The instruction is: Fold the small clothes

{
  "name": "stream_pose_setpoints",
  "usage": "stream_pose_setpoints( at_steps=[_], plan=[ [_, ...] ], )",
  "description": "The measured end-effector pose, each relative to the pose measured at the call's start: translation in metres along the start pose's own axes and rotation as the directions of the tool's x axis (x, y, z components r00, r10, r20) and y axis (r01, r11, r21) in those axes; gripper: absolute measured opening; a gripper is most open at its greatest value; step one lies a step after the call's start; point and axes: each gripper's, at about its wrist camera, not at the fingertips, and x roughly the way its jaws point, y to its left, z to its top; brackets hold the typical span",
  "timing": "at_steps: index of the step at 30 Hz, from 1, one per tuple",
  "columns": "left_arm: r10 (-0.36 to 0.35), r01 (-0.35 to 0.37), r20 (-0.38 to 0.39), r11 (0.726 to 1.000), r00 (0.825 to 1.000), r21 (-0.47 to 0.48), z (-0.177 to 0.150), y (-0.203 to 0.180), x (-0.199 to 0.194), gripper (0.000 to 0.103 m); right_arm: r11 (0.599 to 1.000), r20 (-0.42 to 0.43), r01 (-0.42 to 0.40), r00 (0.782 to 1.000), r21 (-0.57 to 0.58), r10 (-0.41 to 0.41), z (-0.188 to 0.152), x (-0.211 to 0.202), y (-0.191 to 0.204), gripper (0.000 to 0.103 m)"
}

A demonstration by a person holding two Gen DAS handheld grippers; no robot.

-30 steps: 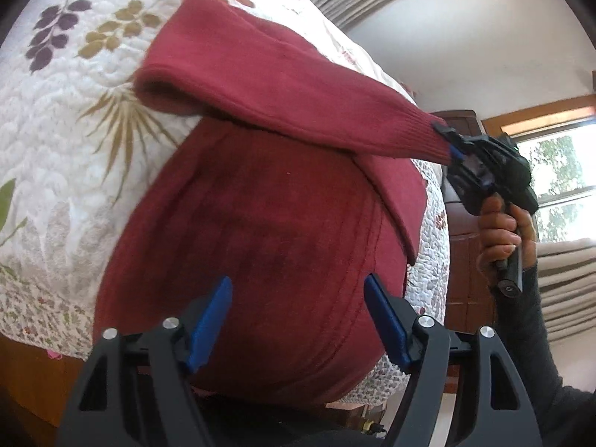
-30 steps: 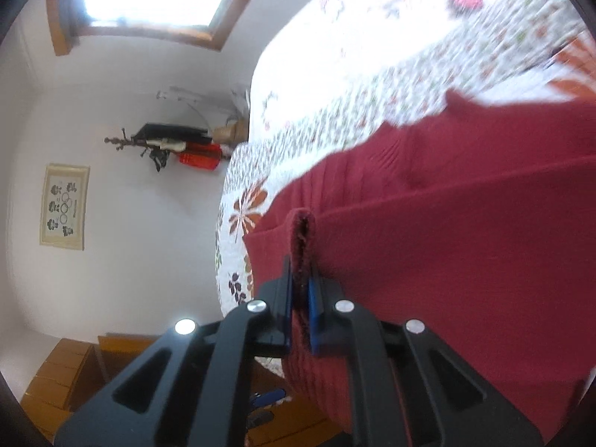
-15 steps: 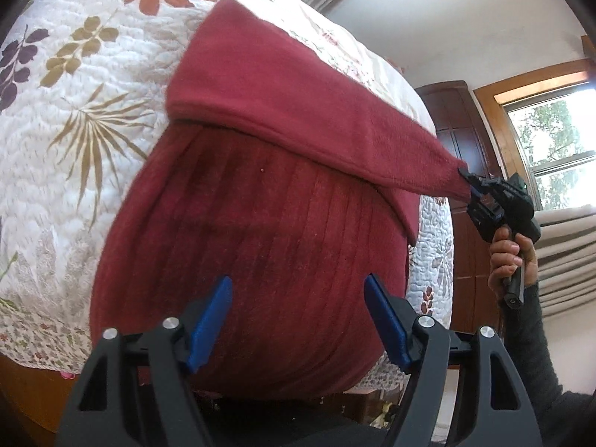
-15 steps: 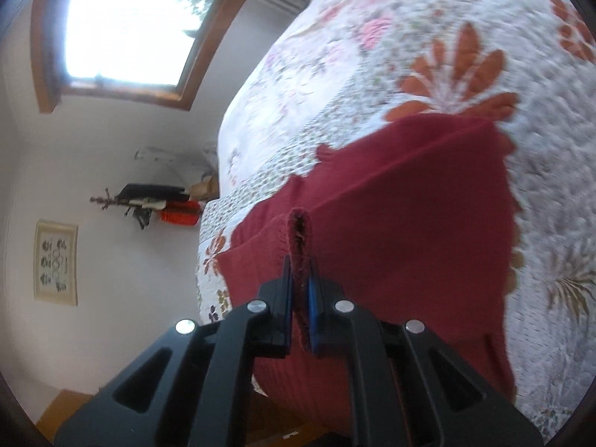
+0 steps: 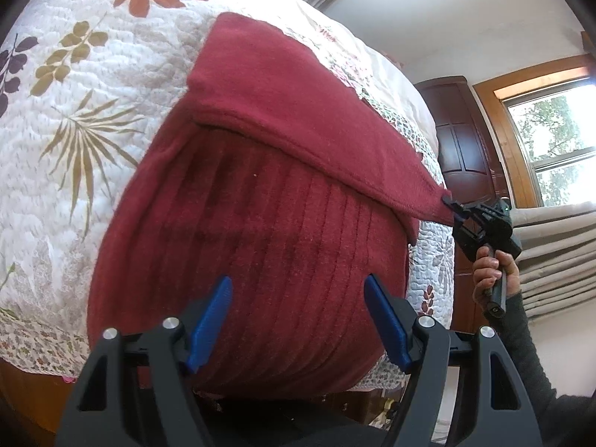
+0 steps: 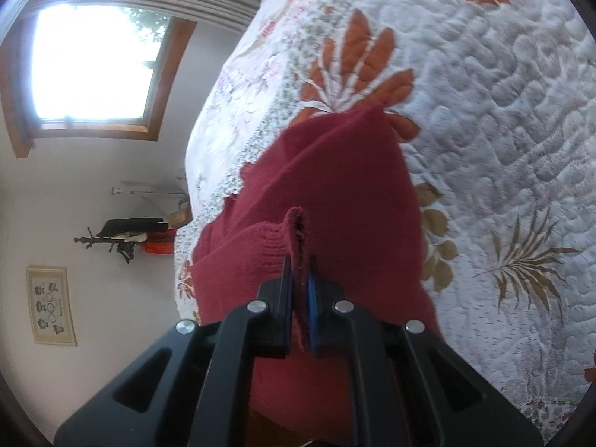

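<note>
A dark red knit sweater (image 5: pixel 253 231) lies on a quilted floral bedspread (image 5: pixel 74 119). Its sleeve (image 5: pixel 298 111) is folded across the body and stretched toward the right. My right gripper (image 5: pixel 452 206) is shut on the sleeve's cuff (image 6: pixel 298 231), held off the right edge of the bed by a hand (image 5: pixel 491 268). In the right wrist view the cuff stands pinched between the blue pads (image 6: pixel 311 298), and the sweater (image 6: pixel 335 186) runs away over the quilt (image 6: pixel 503 111). My left gripper (image 5: pixel 298 316) hovers open over the sweater's lower body, its fingers empty.
A dark wooden wardrobe (image 5: pixel 462 141) and a window (image 5: pixel 551 141) stand beyond the bed's right side. The right wrist view shows another window (image 6: pixel 97 63), a coat rack (image 6: pixel 126 238) and a framed picture (image 6: pixel 50 305) on the wall.
The right gripper has pulled the cuff farther out to the right and lower, drawing the sleeve flatter and straighter across the sweater. The left gripper has stayed open over the hem.
</note>
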Motion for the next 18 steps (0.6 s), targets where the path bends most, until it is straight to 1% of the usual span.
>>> stream_pose_setpoints(
  at_steps=[4,5,6,7,8,9,10,17,18],
  plan=[
    [0.002,-0.002,-0.004,1.000,1.000,-0.003,-0.001,0.004,0.000,0.073,1.000,-0.023,0.023,0.999,-0.002,-0.023,-0.003,0.011,-0.007,0.006],
    [0.002,-0.002,-0.006,1.000,1.000,-0.004,-0.001,0.005,0.000,0.073,1.000,-0.028,0.018,0.999,-0.001,-0.018,-0.004,0.013,-0.006,0.011],
    [0.002,-0.002,-0.006,1.000,1.000,-0.004,-0.001,0.005,0.000,0.073,1.000,-0.023,0.016,1.000,0.005,-0.016,-0.004,0.012,-0.006,0.012],
    [0.002,-0.002,-0.007,1.000,1.000,-0.006,-0.001,0.005,0.000,0.073,1.000,-0.017,0.012,1.000,0.012,-0.012,-0.005,0.011,-0.004,0.016],
    [0.003,-0.003,-0.006,1.000,1.000,-0.007,-0.001,0.004,0.000,0.073,1.000,-0.009,0.005,1.000,0.025,-0.005,-0.004,0.009,-0.006,0.026],
    [0.003,-0.003,-0.005,1.000,1.000,-0.008,-0.001,0.004,0.001,0.074,0.999,-0.004,0.004,1.000,0.033,-0.004,-0.001,0.007,-0.007,0.030],
    [0.004,-0.004,-0.006,1.000,1.000,-0.010,-0.001,0.004,0.001,0.074,0.999,0.001,0.003,1.000,0.038,-0.003,0.000,0.006,-0.008,0.032],
    [0.007,-0.007,-0.013,1.000,1.000,-0.009,-0.004,0.002,0.003,0.075,0.999,-0.024,0.023,0.999,0.029,-0.023,0.002,0.012,-0.007,0.032],
    [0.007,-0.007,-0.013,1.000,1.000,-0.009,-0.003,0.001,0.003,0.075,0.999,-0.028,0.030,0.999,0.027,-0.029,0.002,0.014,-0.006,0.031]
  ],
)
